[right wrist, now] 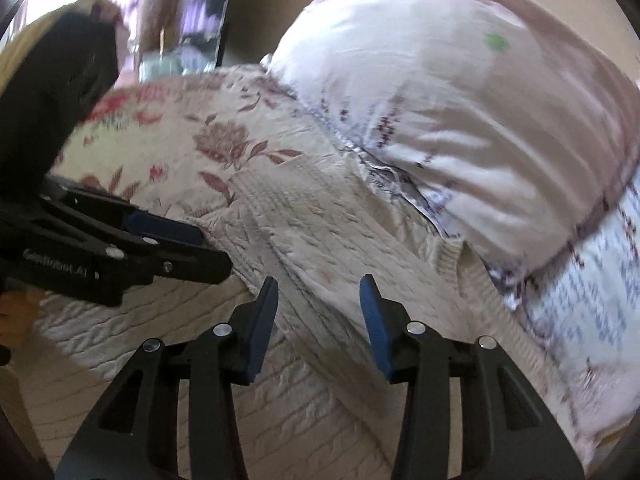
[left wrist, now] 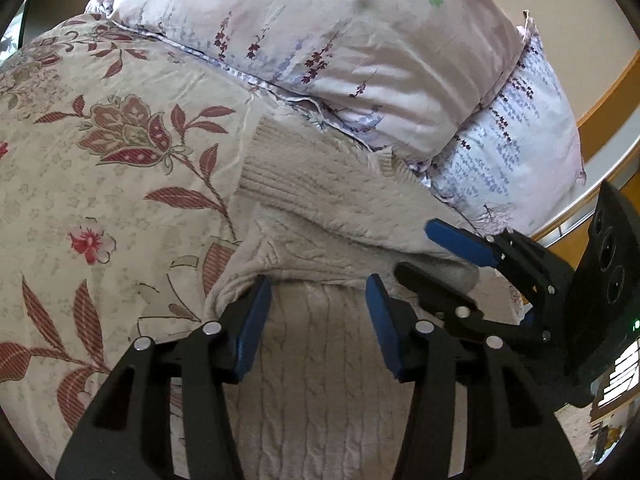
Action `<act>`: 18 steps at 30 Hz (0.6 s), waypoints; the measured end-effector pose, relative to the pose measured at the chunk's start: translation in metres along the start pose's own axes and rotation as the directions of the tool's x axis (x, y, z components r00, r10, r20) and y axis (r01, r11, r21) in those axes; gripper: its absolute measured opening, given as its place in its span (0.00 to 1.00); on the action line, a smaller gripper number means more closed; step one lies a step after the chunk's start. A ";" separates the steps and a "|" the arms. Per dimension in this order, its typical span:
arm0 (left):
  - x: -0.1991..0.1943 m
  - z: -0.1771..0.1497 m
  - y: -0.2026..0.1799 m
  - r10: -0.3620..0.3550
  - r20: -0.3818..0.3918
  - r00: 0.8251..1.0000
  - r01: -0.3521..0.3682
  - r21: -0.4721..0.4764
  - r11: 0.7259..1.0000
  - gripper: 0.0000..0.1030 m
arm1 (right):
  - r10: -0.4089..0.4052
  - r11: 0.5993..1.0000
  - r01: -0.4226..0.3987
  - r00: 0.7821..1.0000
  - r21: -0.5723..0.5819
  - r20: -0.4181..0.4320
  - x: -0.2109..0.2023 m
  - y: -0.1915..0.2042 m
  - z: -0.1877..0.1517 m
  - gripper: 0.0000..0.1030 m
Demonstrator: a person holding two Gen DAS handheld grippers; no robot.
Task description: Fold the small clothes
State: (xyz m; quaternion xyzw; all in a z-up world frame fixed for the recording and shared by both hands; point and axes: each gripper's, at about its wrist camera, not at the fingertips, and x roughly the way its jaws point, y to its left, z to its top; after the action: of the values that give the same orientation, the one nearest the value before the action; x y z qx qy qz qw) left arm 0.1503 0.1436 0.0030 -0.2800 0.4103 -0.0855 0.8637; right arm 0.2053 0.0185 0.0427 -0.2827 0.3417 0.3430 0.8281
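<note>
The cream cable-knit sweater (left wrist: 320, 208) lies part-folded on the floral bedsheet (left wrist: 100, 152), directly under and ahead of both tools, its ribbed hem up against the pillows (left wrist: 360, 60) beyond. The left gripper (left wrist: 318, 320) and right gripper (right wrist: 318, 312) both stand spread over the knit, pinching nothing. For a clean fold, each should probably bite one full layer at the folded edge, level with the other, before lifting.
</note>
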 end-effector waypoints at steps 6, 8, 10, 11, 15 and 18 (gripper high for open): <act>0.000 0.001 0.007 -0.005 0.000 1.000 0.005 -0.021 1.000 0.39 | -0.052 0.998 0.051 0.997 -0.025 -0.050 0.027 0.009 0.006 0.26; 0.000 0.000 0.007 -0.006 -0.001 1.000 0.006 -0.023 1.000 0.39 | -0.046 0.998 0.047 0.998 0.032 -0.052 0.031 0.002 0.006 0.12; 0.000 0.000 0.007 -0.006 0.000 1.000 0.006 -0.023 1.000 0.39 | -0.049 0.995 0.052 0.998 0.081 -0.037 0.028 -0.003 0.004 0.11; 0.000 0.000 0.007 -0.007 0.000 1.000 0.006 -0.023 1.000 0.39 | -0.053 0.992 0.055 0.998 0.116 -0.020 0.022 -0.007 0.003 0.11; -0.001 0.000 0.007 -0.007 0.000 1.000 0.007 -0.024 1.000 0.39 | -0.077 0.953 0.053 0.994 0.298 0.071 -0.011 -0.033 -0.007 0.10; -0.001 0.000 0.007 -0.008 0.000 1.000 0.008 -0.024 1.000 0.39 | -0.125 0.865 0.033 0.981 0.501 0.150 -0.052 -0.063 -0.029 0.10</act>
State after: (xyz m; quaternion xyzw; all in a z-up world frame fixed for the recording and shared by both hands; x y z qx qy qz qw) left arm 0.1494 0.1498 -0.0004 -0.2922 0.4101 -0.0841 0.8599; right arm 0.2152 -0.0591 0.0793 -0.0426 0.3313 0.2330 0.9133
